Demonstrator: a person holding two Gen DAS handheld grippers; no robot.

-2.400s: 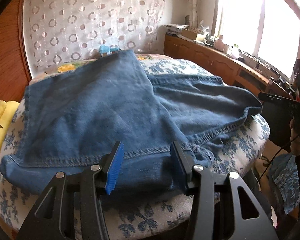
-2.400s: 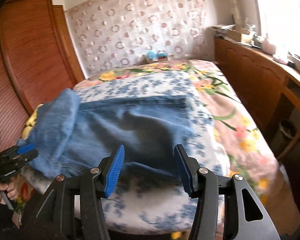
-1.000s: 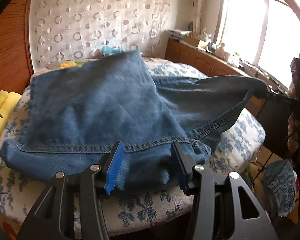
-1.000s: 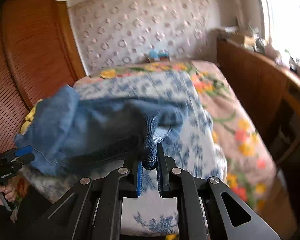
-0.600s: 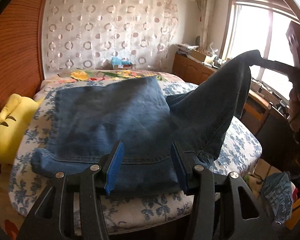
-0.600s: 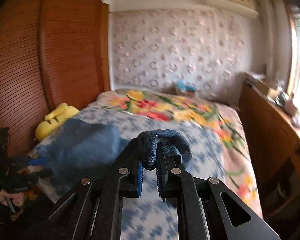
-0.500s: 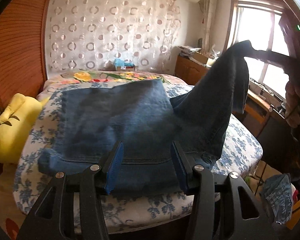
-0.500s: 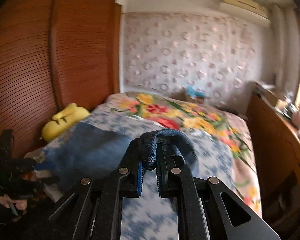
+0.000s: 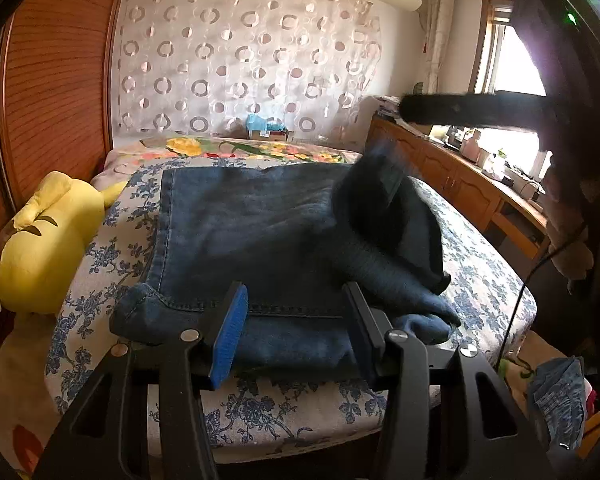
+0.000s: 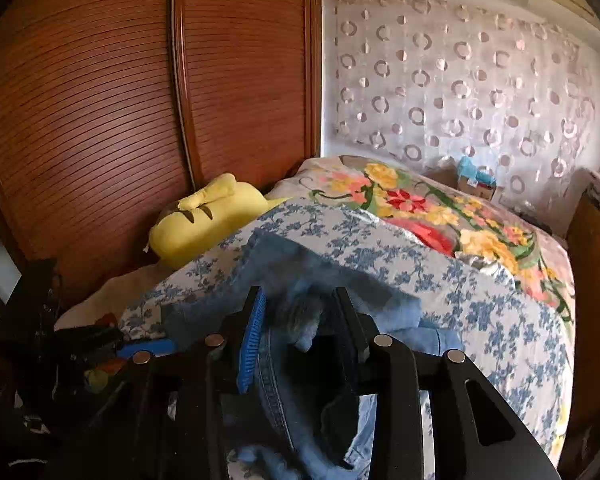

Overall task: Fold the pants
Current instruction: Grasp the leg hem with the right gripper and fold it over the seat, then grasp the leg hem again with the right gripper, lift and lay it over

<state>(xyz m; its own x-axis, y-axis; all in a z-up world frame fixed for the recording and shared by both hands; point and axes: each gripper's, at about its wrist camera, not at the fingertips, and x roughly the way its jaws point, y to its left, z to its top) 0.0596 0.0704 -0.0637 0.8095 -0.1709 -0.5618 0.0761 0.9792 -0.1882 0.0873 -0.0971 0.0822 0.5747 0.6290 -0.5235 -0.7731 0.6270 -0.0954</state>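
From the left wrist camera, the jeans (image 9: 256,232) lie spread on the blue-flowered sheet (image 9: 480,256) of the bed, one leg heaped in a blurred bundle on their right half. The left claw (image 9: 296,332) is parted over the near hem, and dark denim fills the space between its fingers; I cannot tell whether the pads press on it. A yellow plush toy (image 9: 48,240) lies at the bed's left edge. The right claw's arm crosses the upper right as a dark bar.

From the right wrist camera, the right claw (image 10: 300,332) has just been opening; its jaws stand apart, with a loose fold of jeans between them, blurred and gripped by neither pad. The left claw (image 10: 140,346) sits at the lower left by the jeans' edge.
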